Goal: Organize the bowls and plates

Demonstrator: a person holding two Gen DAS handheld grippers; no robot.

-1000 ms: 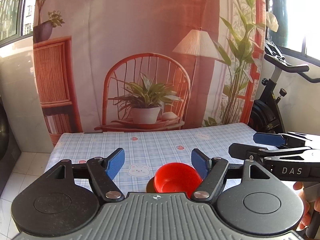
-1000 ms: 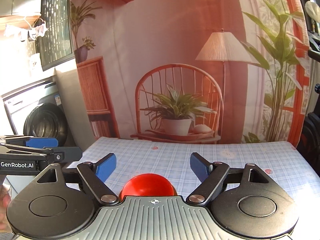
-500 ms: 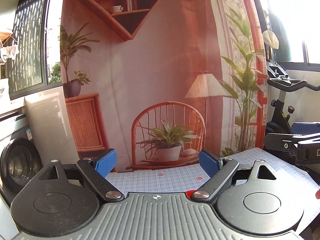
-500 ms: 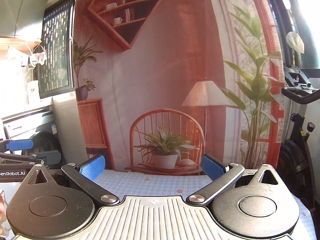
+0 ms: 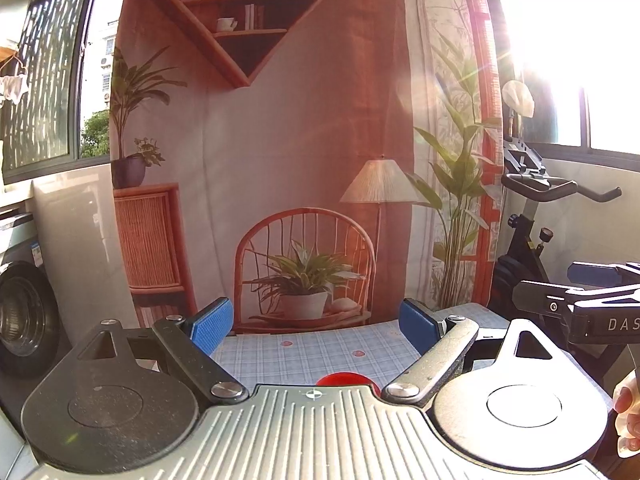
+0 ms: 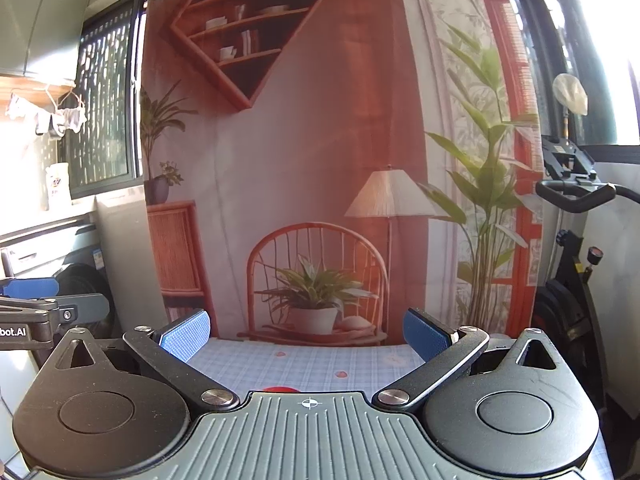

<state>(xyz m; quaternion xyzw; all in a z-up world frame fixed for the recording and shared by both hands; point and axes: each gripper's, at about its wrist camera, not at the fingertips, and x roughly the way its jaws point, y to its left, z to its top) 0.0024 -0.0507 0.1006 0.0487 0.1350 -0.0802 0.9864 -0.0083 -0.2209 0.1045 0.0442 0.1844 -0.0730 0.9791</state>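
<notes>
White letters "DAS", cut off by the frame edge, read on the black body of my right gripper (image 5: 600, 312) seen from my left wrist cam, and "bot.AI", also cut off, reads on my left gripper (image 6: 24, 330) seen from my right wrist cam; no other legible txt.

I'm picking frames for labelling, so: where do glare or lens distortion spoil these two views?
Left wrist view: sun through the window blows out the upper right and sends a hazy flare across the printed backdrop. Right wrist view: milder glare at the far right edge. Both views: fisheye bending at the edges, and the red bowl mostly hidden behind the tool body.
</notes>
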